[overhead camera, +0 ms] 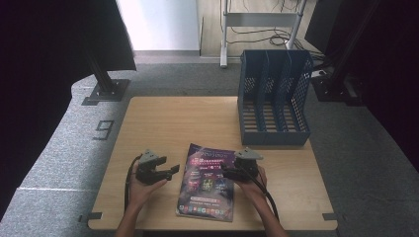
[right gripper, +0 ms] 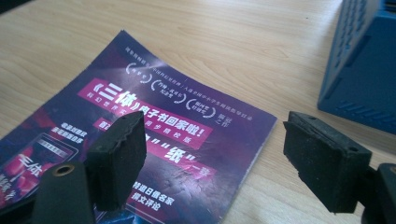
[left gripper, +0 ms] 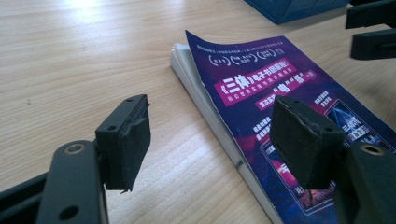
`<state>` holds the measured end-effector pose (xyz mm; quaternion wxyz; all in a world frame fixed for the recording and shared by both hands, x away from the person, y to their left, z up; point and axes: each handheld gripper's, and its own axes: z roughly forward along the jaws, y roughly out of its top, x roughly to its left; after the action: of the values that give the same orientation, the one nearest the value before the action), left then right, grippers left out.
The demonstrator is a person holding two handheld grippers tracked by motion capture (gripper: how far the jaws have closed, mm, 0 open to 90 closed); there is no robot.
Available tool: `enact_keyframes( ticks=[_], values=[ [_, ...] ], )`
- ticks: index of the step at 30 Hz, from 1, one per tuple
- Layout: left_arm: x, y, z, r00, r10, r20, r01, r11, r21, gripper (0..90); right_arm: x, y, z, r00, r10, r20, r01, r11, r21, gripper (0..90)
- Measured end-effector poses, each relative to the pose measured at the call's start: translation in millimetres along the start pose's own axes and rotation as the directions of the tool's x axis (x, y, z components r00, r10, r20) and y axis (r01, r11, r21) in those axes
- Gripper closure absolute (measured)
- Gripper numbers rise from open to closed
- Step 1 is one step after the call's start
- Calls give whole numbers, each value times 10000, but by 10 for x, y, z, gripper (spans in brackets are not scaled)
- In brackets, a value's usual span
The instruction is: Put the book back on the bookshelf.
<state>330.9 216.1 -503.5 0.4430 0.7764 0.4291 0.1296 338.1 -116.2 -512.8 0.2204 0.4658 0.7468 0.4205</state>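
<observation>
A purple-covered book [overhead camera: 207, 182] lies flat near the table's front edge, its upper left cover corner curling up. My left gripper [overhead camera: 173, 171] rests just left of the book, jaws open and pointing at its left edge. In the left gripper view the book [left gripper: 280, 88] spreads beyond the open left gripper [left gripper: 212, 140], with nothing between the pads. My right gripper [overhead camera: 225, 172] hovers over the book's right side, pointing left. In the right gripper view the right gripper [right gripper: 223, 158] stands open above the book [right gripper: 154, 107] without gripping it.
A blue mesh file rack [overhead camera: 273, 96] with three upright slots stands at the table's back right, its corner [right gripper: 364, 70] close to my right gripper. The wooden table [overhead camera: 173, 118] is bare behind the book. The right gripper's jaws [left gripper: 373, 28] show far off in the left gripper view.
</observation>
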Motion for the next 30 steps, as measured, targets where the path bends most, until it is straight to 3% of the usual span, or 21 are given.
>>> enact_keyframes(
  ticks=[13,22,30],
  values=[
    [-65,-21,106,9999,76,136,-79,9996,264,293,112,-213,245,9994,-28,-336,57,9962,875,194],
    [-150,-36,198,9994,215,268,-225,9989,410,286,172,-263,283,9989,-467,-69,471,9942,964,185],
    [-209,-48,259,9989,321,333,-336,9985,435,280,176,-269,278,9987,-502,40,496,9937,1007,167]
  ],
)
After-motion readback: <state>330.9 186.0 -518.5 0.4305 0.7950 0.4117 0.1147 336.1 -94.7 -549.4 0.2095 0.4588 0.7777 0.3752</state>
